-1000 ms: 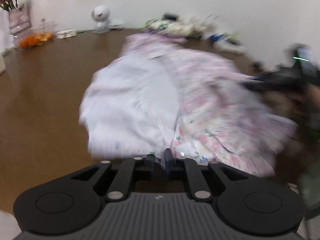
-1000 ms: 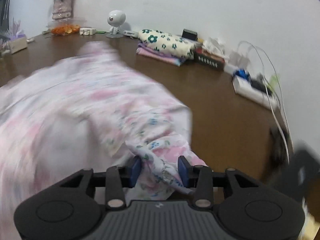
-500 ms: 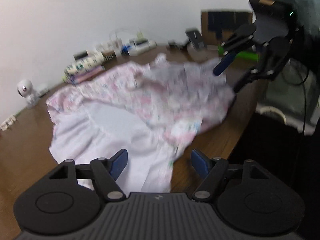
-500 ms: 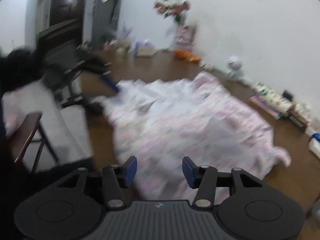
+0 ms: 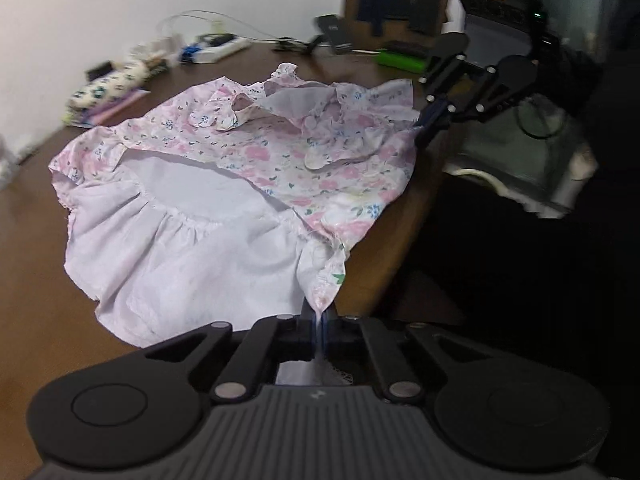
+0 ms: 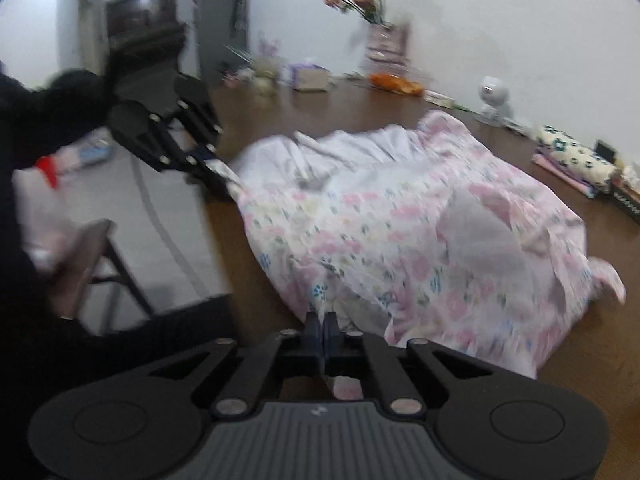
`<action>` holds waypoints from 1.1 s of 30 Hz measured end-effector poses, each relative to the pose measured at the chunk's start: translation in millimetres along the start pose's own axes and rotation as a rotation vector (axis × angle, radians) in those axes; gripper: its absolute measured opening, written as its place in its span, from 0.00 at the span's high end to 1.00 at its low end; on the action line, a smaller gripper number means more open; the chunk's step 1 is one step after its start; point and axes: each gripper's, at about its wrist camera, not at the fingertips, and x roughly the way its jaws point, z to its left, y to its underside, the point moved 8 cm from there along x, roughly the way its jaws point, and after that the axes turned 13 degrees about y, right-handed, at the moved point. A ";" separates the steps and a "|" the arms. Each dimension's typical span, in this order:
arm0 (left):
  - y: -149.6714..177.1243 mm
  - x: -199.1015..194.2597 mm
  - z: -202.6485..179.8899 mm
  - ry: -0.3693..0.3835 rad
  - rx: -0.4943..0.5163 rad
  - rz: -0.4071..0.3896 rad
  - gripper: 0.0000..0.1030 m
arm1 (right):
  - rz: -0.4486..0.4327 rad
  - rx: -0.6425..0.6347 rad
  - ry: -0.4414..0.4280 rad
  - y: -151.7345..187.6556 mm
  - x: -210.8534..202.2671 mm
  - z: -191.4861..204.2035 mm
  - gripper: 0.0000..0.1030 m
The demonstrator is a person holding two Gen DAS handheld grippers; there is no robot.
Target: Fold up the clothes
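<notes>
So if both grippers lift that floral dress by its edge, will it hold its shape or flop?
The floral dress will probably flop: it lies wrinkled and bunched. It looks thin and light. The left gripper and right gripper pinch only its edge, so the middle would likely sag.

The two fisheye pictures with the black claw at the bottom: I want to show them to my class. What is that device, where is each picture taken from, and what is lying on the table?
No robot here: a person carries a two-finger clamp in each hand, each with a camera that looks along its fingers. One picture comes from the left hand-held gripper, the other from the right hand-held gripper, and each also shows the other gripper across the table.

On the brown table lies a pink floral dress, partly turned to show its white lining. Both grippers have just closed, and each pinches an edge of the dress near the table's edge.

Along the wall are folded clothes, a small white camera and a vase of flowers.
</notes>
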 end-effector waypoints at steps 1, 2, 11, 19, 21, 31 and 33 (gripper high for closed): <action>-2.4 -5.9 2.3 0.002 -0.004 -0.013 0.97 | -0.013 0.009 -0.013 -4.2 -6.7 -1.3 0.99; -5.2 -11.9 5.7 0.003 -0.009 -0.028 0.97 | -0.026 0.019 -0.025 -8.3 -13.5 -2.6 0.99; -86.5 17.4 114.4 -0.101 0.091 0.010 0.96 | 0.006 0.054 0.026 -57.2 35.6 -85.2 0.99; -66.4 -8.1 140.4 -0.265 -0.049 -0.081 0.58 | 0.004 0.100 0.258 -43.8 30.2 -115.7 0.61; -57.2 -29.1 112.6 -0.273 -0.063 -0.138 0.55 | -0.039 0.123 0.261 -33.3 -5.1 -112.9 0.51; -45.3 45.0 64.5 -0.091 -0.015 -0.040 0.46 | 0.027 0.246 0.185 16.8 17.4 -74.7 0.97; -42.4 49.2 71.4 -0.095 -0.020 -0.023 0.46 | 0.012 0.313 0.115 16.5 16.3 -81.0 0.96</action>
